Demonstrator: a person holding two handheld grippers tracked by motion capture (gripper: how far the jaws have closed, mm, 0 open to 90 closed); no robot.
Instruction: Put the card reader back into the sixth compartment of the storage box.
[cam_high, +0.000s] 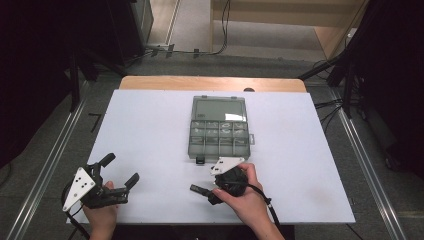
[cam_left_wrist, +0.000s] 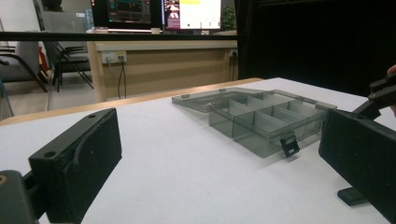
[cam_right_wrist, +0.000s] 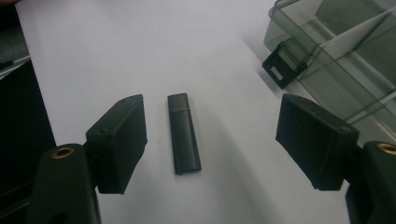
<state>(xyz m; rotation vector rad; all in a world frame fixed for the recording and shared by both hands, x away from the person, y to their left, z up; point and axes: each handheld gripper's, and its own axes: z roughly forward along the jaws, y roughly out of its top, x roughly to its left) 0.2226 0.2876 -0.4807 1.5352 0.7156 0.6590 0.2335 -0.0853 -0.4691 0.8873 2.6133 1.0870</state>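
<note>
An open grey see-through compartment box (cam_high: 218, 127) lies mid-table with its lid folded back. A short black stick (cam_right_wrist: 183, 133) rests on the white board, just near of the box's black latch (cam_right_wrist: 282, 65). My right gripper (cam_right_wrist: 215, 121) is open and hovers over the stick, which lies between the jaws, closer to the left one and touching neither. From above, that right gripper (cam_high: 212, 184) is in a hand near the front edge, with the stick (cam_high: 196, 188) at its left. My left gripper (cam_high: 121, 169) is open and empty at the front left, facing the box (cam_left_wrist: 261, 119).
The white board (cam_high: 150, 130) covers a wooden table (cam_high: 210, 82). Metal rails run along both sides on the floor, and cables lie beyond the far edge. Several of the box's compartments hold small pale items. The right gripper's jaw (cam_left_wrist: 380, 93) shows at the left gripper view's right edge.
</note>
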